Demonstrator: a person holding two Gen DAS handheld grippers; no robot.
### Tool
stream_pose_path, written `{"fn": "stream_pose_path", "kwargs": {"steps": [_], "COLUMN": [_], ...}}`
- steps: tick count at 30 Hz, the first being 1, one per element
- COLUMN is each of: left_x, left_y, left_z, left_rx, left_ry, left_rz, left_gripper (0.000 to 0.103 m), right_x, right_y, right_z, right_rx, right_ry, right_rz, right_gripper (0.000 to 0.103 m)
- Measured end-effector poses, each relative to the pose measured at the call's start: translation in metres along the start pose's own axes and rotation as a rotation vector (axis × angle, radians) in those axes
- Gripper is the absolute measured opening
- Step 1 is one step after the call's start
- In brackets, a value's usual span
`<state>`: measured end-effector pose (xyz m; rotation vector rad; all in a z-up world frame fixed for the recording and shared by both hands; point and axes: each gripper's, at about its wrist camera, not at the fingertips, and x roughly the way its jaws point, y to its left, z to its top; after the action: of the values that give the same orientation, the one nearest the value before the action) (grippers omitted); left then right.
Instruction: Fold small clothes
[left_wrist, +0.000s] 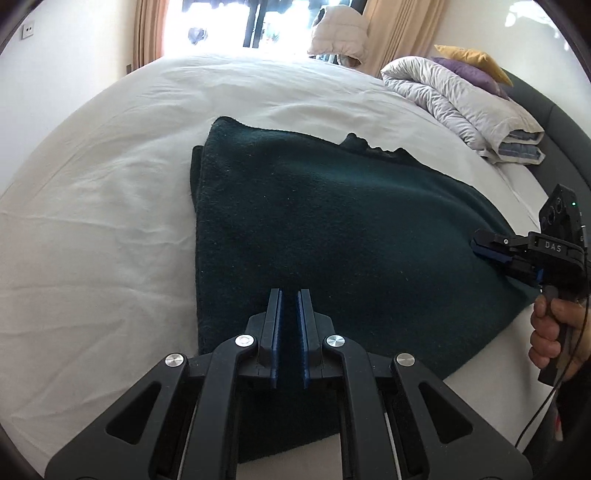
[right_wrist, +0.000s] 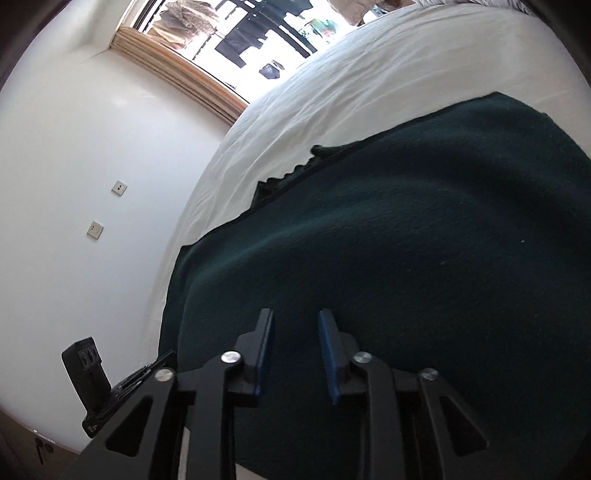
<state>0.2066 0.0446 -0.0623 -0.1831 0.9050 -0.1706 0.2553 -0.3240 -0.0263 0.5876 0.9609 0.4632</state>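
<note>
A dark green fleece garment (left_wrist: 332, 221) lies folded flat on the white bed sheet (left_wrist: 92, 221), with a scalloped edge showing at its far side. My left gripper (left_wrist: 291, 295) hovers over the garment's near edge, its blue pads almost together and no fold raised between them. My right gripper (left_wrist: 475, 244) reaches in from the right at the garment's right edge, held by a hand (left_wrist: 550, 332). In the right wrist view its fingers (right_wrist: 295, 321) stand apart above the garment (right_wrist: 406, 240), with no cloth pinched. The left gripper (right_wrist: 168, 357) shows at the garment's left edge.
A rolled grey duvet (left_wrist: 454, 99) with purple and yellow pillows (left_wrist: 469, 59) lies at the head of the bed by a dark headboard (left_wrist: 554, 122). A bright window with curtains (left_wrist: 147, 33) is beyond the bed. Wall sockets (right_wrist: 119, 188) are on the white wall.
</note>
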Motion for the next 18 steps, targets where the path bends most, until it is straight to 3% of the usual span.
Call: {"fn": "stream_pose_path", "kwargs": {"steps": [4,8,9,11,12,14,17,18], "left_x": [-0.001,0.002,0.004,0.005,0.005,0.005,0.002,0.001], "left_y": [0.002,0.003,0.003,0.004,0.004,0.004,0.005,0.006], "left_z": [-0.002,-0.002,-0.001,-0.001,0.000,0.000,-0.001,-0.001], "left_rx": [0.001,-0.013,-0.012,-0.018,-0.019,-0.022,-0.036,-0.044], "left_ry": [0.000,-0.004,-0.005,-0.008,-0.009,-0.010,-0.015,-0.019], "left_rz": [-0.008,-0.015,-0.014,-0.014,-0.014,-0.011,-0.014,-0.019], "left_gripper": [0.008,0.008,0.008,0.008,0.008,0.008,0.008,0.008], "right_x": [-0.040,-0.102,-0.106,-0.104,-0.104,-0.077,-0.039,-0.039], "right_y": [-0.044,-0.082,-0.075,-0.047,-0.047,0.000,0.034,0.034], "right_z": [0.008,0.004,0.002,-0.003,-0.003,-0.012,-0.024,-0.024], "right_rx": [0.115,0.291,0.273,0.187,0.187,0.058,-0.054,-0.054], "right_ry": [-0.129,-0.324,-0.341,-0.336,-0.336,-0.248,-0.107,-0.107], "right_rz": [-0.052,-0.241,-0.253,-0.232,-0.232,-0.129,-0.032,-0.032], "right_gripper": [0.014,0.016,0.017,0.033,0.035,0.047,0.054,0.054]}}
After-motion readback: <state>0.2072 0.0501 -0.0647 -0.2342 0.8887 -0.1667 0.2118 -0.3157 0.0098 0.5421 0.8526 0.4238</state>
